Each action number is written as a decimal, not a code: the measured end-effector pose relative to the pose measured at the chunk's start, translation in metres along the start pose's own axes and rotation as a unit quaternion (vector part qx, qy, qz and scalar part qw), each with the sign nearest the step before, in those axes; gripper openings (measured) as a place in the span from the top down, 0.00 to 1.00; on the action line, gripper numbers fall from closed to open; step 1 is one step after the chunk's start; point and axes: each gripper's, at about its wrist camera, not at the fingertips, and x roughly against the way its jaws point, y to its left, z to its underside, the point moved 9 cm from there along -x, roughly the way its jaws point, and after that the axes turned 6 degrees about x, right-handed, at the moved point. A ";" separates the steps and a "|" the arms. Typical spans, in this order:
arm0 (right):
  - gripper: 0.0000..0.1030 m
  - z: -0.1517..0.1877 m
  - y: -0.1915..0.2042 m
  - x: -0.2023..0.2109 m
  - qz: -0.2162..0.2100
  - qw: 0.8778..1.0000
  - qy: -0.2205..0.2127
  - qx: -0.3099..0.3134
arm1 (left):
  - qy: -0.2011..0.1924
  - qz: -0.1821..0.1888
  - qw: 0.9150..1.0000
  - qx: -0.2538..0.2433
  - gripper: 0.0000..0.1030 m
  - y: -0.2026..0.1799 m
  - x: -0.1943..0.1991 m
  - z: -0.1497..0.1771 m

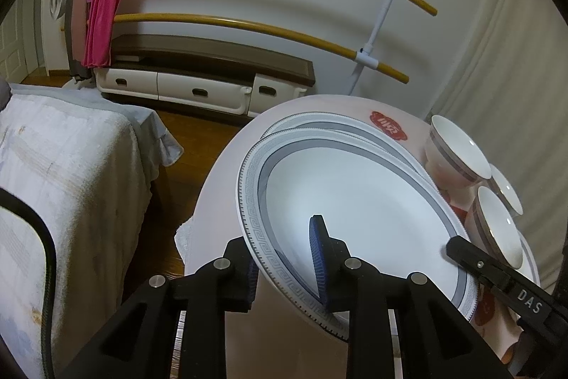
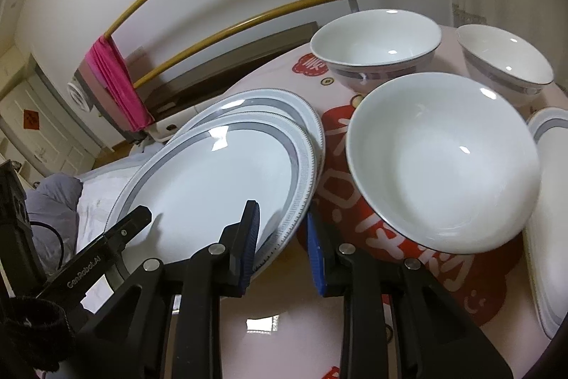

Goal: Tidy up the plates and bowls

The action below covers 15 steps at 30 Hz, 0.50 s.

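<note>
A white plate with a grey patterned rim (image 1: 355,187) (image 2: 213,173) lies tilted over a second matching plate (image 1: 319,125) (image 2: 280,102) on the round table (image 1: 216,201). My left gripper (image 1: 284,237) is shut on its near-left rim, one blue pad on the plate's face and one under the edge. My right gripper (image 2: 282,212) is shut on the rim at the other side; one of its fingers (image 1: 472,258) shows in the left wrist view. Three white bowls (image 2: 443,162) (image 2: 376,45) (image 2: 504,63) stand to the right of the plates.
A further plate (image 2: 546,201) lies at the far right of the table. Left of the table is a bed (image 1: 71,183). Behind stand a drying rack with a pink cloth (image 1: 103,13) and a low cabinet (image 1: 198,73). A curtain (image 1: 514,59) hangs at the right.
</note>
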 end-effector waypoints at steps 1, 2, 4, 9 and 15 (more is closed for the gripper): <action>0.74 0.000 0.000 0.002 -0.003 1.000 0.000 0.000 | 0.000 -0.001 1.000 0.000 0.78 0.000 0.000 0.000; 0.72 0.001 0.000 0.003 -0.003 1.000 0.000 -0.001 | -0.001 -0.002 1.000 -0.001 0.78 0.000 0.000 0.000; 0.72 0.002 0.000 0.006 -0.007 1.000 0.000 -0.002 | -0.001 -0.004 1.000 -0.001 0.78 0.000 -0.001 0.000; 0.72 0.005 0.002 0.014 -0.017 1.000 0.001 0.000 | -0.001 -0.008 1.000 -0.002 0.78 -0.002 -0.002 0.000; 0.77 0.005 0.003 0.014 -0.022 1.000 -0.001 0.008 | -0.002 -0.024 1.000 -0.011 0.78 -0.005 -0.006 -0.001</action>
